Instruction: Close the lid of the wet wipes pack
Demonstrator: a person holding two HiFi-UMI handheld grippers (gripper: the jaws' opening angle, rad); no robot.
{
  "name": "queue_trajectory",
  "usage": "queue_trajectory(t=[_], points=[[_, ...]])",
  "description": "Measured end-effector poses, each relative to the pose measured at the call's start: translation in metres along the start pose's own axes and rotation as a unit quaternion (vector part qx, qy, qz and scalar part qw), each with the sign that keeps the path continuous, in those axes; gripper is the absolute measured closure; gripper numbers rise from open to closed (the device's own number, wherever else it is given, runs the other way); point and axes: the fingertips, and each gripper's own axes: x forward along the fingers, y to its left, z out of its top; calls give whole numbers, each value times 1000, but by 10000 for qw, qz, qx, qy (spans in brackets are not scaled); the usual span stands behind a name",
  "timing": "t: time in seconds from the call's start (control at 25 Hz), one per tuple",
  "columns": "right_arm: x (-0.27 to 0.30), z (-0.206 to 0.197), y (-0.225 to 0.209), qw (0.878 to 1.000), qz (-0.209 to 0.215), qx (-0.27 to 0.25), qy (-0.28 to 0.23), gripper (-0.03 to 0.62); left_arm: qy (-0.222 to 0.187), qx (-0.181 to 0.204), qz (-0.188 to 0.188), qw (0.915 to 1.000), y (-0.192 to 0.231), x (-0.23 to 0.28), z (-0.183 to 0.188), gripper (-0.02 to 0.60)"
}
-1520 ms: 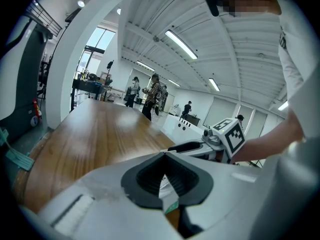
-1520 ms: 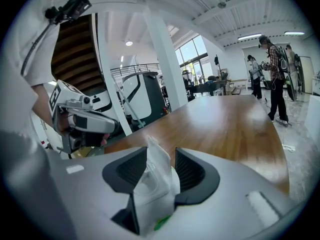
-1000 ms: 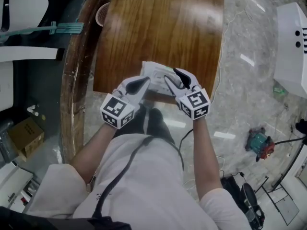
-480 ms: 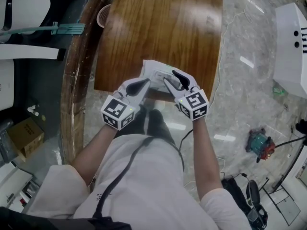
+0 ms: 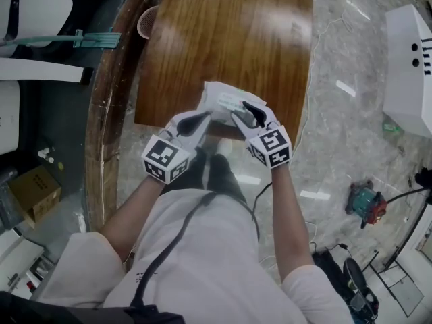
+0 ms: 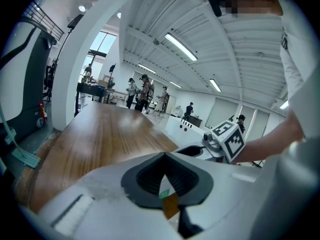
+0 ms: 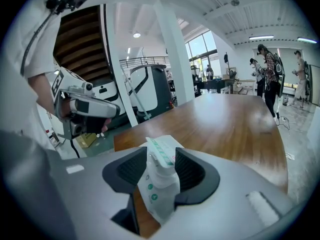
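The white wet wipes pack (image 5: pixel 226 101) hangs tilted over the near edge of the wooden table (image 5: pixel 229 39). My right gripper (image 5: pixel 248 113) is shut on the pack's near right end. In the right gripper view the pack (image 7: pixel 159 179) is squeezed between the dark pads, and its green-printed top flap (image 7: pixel 162 151) sticks up at the jaw tips. My left gripper (image 5: pixel 199 120) is just left of the pack, with its jaw tips together. In the left gripper view its jaws (image 6: pixel 165 156) meet and hold nothing that I can make out. Whether the lid is down is hidden.
A small round basket (image 5: pixel 145 20) sits at the table's far left edge. A teal-handled tool (image 5: pixel 81 40) lies left of the table. A white machine (image 5: pixel 408 66) stands to the right, and a red-and-green tool (image 5: pixel 364 203) with cables lies on the floor. A cardboard box (image 5: pixel 35 191) is at lower left.
The right gripper has lifted and tilted the pack up from the table's near edge and drawn slightly left. The left gripper has stayed almost still beside it.
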Motion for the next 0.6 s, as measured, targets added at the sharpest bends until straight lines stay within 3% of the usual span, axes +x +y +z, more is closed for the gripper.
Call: queue_trajectory(t=[0.6], points=[[10,-12,18,9987,-5,-291,415,407,-28,15,9,10000,0,-16,-6,580]])
